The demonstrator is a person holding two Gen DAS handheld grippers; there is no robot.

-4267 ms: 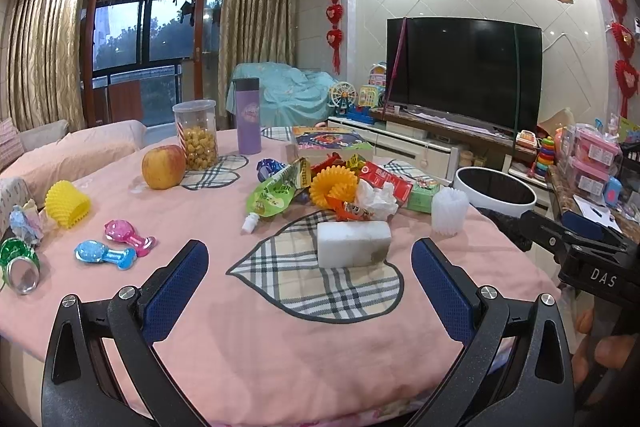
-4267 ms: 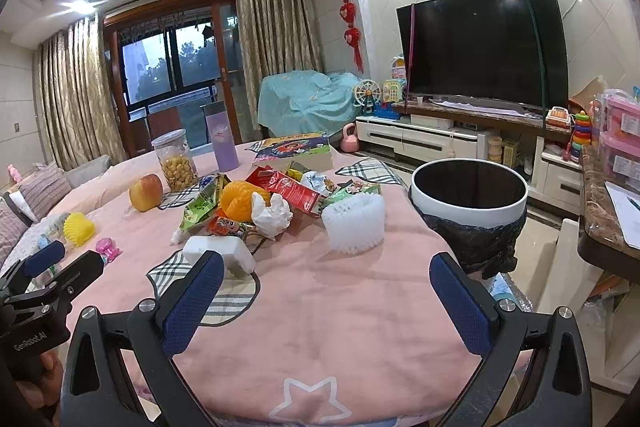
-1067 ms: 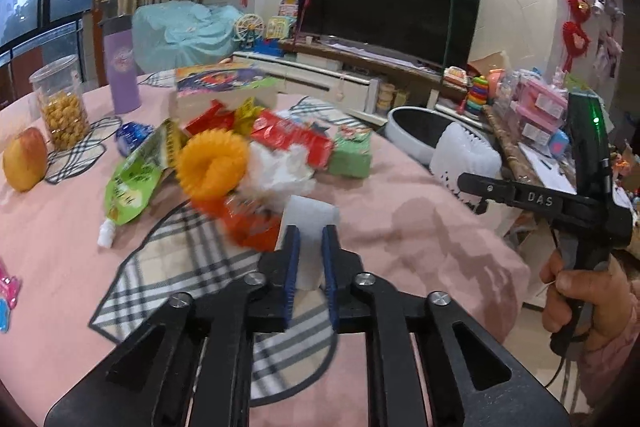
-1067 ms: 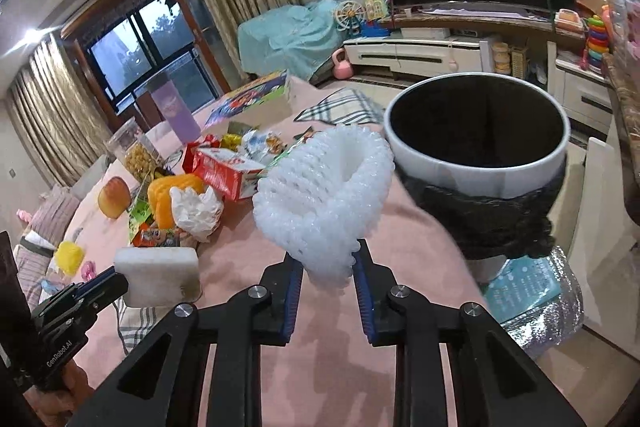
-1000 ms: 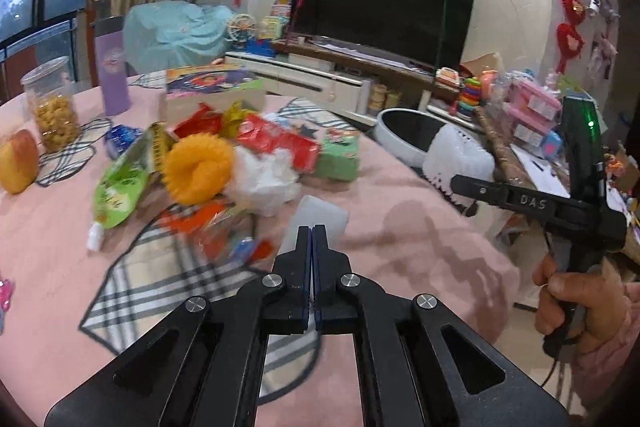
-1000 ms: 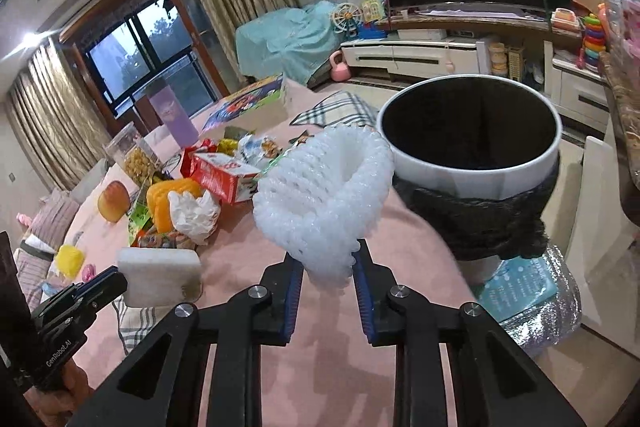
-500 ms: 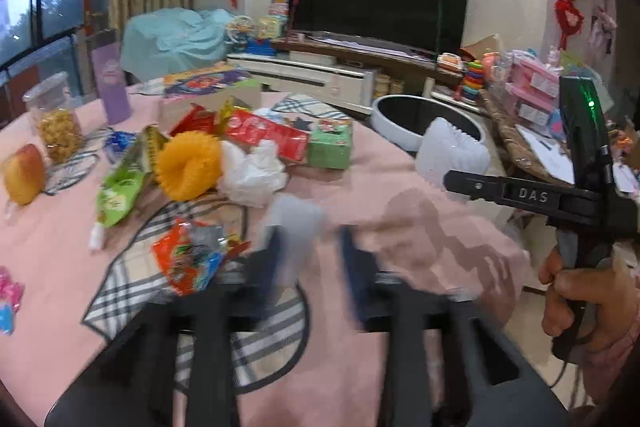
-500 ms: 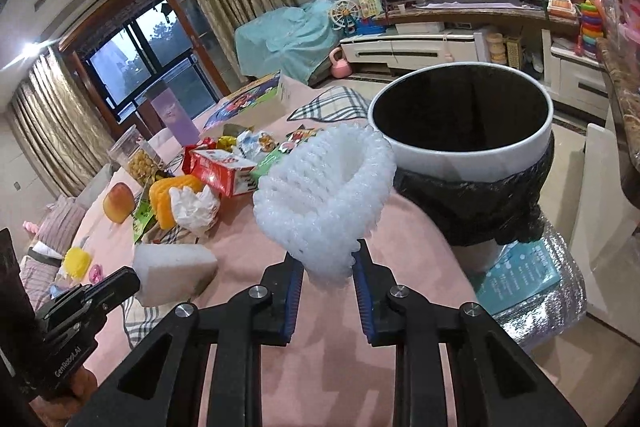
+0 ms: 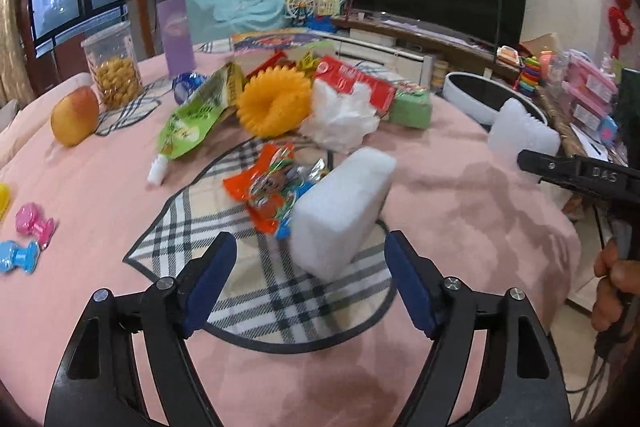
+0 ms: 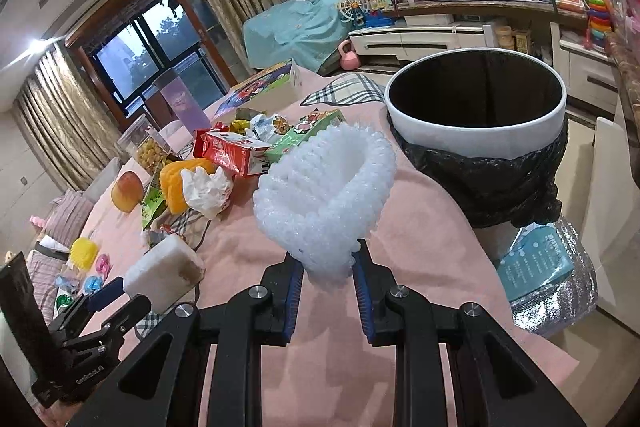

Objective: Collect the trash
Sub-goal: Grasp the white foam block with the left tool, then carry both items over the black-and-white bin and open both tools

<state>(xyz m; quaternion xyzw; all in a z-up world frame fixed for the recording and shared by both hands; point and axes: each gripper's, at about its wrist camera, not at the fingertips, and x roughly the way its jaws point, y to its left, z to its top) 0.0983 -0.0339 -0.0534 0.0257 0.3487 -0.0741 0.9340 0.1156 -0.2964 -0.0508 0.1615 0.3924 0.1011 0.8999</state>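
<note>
your left gripper (image 9: 308, 279) had sprung wide; the foam block (image 9: 340, 207) stood at 12 o'clock, slanting toward 1. your right gripper (image 10: 326, 291) pinched the foam net (image 10: 324, 195).

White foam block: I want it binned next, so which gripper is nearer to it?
Left. The left gripper is open with its fingers on either side of the white foam block. The right gripper is off to the side, shut on the white foam net.

white foam block (image 9: 340, 211); pink tablecloth (image 9: 460, 195)
</note>
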